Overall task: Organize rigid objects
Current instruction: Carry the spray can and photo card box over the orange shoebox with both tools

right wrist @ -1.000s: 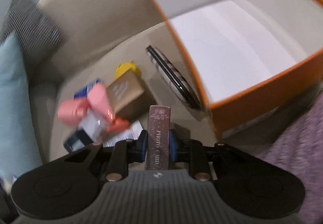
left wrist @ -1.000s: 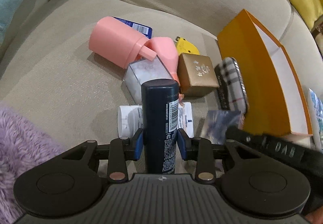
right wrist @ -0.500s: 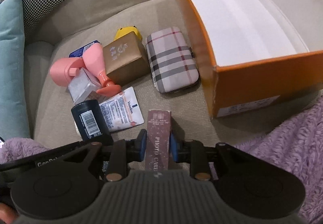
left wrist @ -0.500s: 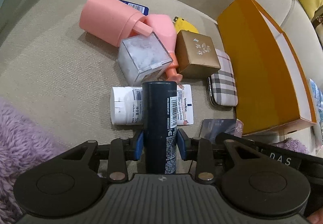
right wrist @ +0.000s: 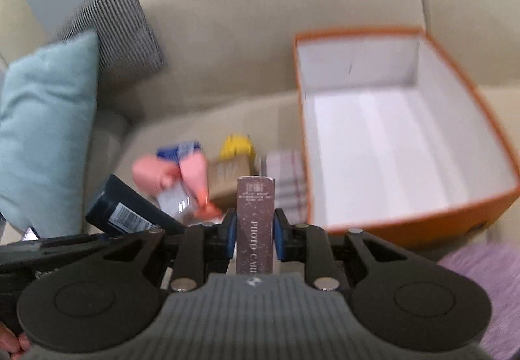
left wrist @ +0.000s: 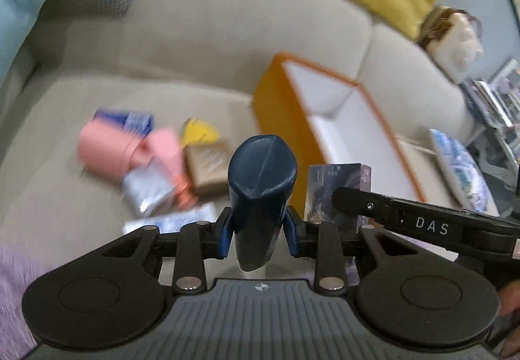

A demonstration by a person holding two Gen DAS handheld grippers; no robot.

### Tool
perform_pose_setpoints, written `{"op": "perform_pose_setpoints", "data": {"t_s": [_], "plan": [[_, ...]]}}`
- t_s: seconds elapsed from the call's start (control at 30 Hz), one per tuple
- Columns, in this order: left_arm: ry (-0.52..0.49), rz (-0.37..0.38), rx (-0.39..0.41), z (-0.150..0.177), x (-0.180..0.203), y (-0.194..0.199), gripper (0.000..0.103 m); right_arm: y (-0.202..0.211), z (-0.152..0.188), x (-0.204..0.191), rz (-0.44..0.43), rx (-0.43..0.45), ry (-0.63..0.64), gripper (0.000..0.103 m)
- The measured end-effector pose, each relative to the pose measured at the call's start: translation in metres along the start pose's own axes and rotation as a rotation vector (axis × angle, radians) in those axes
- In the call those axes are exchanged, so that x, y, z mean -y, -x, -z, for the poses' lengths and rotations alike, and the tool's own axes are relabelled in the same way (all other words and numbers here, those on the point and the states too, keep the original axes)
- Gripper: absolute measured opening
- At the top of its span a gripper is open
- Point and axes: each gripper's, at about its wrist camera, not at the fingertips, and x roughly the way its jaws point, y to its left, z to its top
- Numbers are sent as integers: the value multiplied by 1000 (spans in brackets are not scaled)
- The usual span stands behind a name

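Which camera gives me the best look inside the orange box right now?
Right wrist view: the orange box faces the camera, with its white floor and inner walls showing and nothing visible inside. The left wrist view catches the orange box from the side, mostly its outer wall, with part of the inside hidden behind the right gripper.

A dark navy bottle (left wrist: 261, 184) with a barcode label sits clamped in the left tongs (left wrist: 259, 231), raised above the sofa seat. A maroon "PHOTO CARD" box (right wrist: 255, 223) stands pinched in the right tongs (right wrist: 254, 235). An open orange box (right wrist: 399, 132), white inside, rests on the cushion beside pink, gold, yellow and plaid items, blurred.
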Motion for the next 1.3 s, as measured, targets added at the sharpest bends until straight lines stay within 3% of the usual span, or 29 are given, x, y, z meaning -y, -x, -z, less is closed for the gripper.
{"op": "perform_pose_setpoints", "data": {"t_s": [0.13,0.27,0.43,0.53,0.67,0.83,1.0,1.17,1.3], "plan": [[-96,67,33,-35,42,6,37,37,-30,25,13,97,9,23],[-176,116,-7,-62,81,-19,37,48,-55,57,80,121,24,24],[-213,141,-168,-79,107,-81,37,17,-69,104,40,-8,-52,24],[-265,110,-259,-77,121,-110,37,-5,-70,120,48,-63,-53,24],[-344,71,-338,-61,133,-133,37,-30,-65,133,46,-115,-33,23],[-341,59,-418,-46,128,-158,36,-52,-57,143,31,-166,-53,23],[-402,54,-498,-37,138,-180,36,-70,-52,146,29,-200,-62,23],[-539,-44,-459,-27,155,-185,38,-88,-51,140,19,-220,-69,23],[-581,-69,-377,-26,152,-172,65,-96,-51,133,27,-224,-58,23]]}}
